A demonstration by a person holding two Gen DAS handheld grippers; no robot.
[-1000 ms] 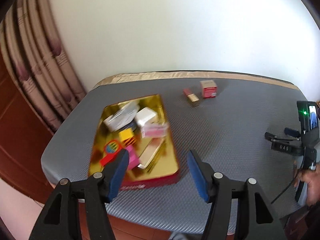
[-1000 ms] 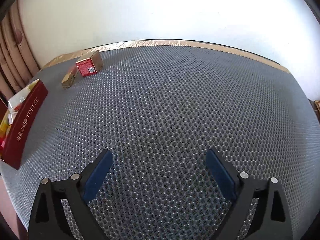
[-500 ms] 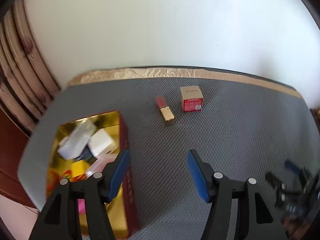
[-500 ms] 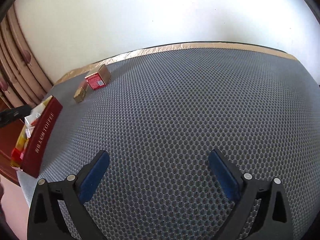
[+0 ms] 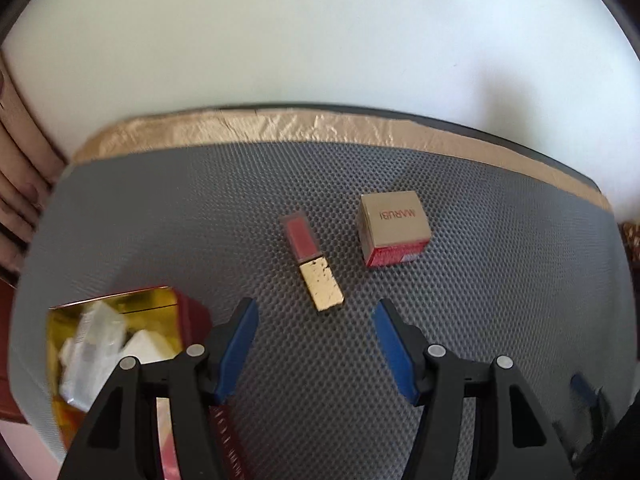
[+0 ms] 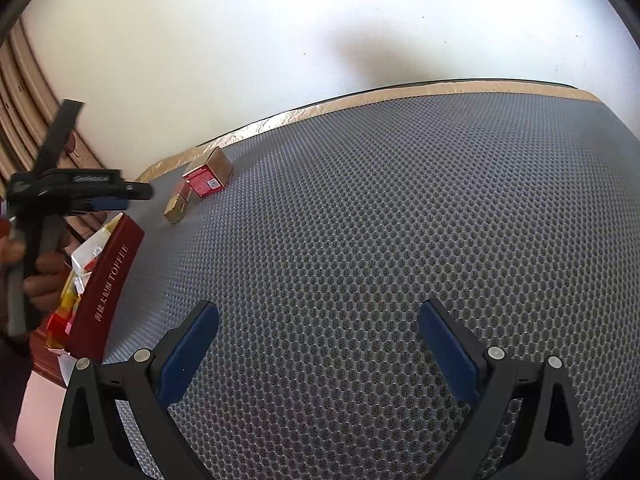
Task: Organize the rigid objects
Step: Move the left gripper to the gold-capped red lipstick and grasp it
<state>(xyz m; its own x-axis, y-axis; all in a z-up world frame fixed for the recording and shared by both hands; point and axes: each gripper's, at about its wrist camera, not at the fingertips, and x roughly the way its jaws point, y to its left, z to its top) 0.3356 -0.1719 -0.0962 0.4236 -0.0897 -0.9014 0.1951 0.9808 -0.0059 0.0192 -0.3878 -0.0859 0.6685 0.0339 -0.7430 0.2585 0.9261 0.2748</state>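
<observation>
In the left wrist view the tin (image 5: pixel 120 304) sits at eight o'clock, crowded with small packs, its red wall just behind the near pad. The left gripper (image 5: pixel 314 344) hangs half spread with nothing between its pads, and the lipstick (image 5: pixel 314 266) lies on the mat (image 5: pixel 500 300) just beyond them at twelve o'clock, gold cap nearest, skewed toward eleven. The box (image 5: pixel 394 230) stands at one o'clock, close beside the lipstick but apart from it.

The likely slip: the tube lies askew to the pads, so a closing pinch could twist or roll it, and one pad might knock the box. On the carry back, the tin's raised wall could catch the tube, and the full tin leaves little room to set it down.

In the right wrist view the right gripper (image 6: pixel 318 344) is spread wide and empty over bare mat, its jaws having just widened. Open room stretches from twelve to three o'clock; the mat's taped far edge (image 6: pixel 400 94) meets the wall.
</observation>
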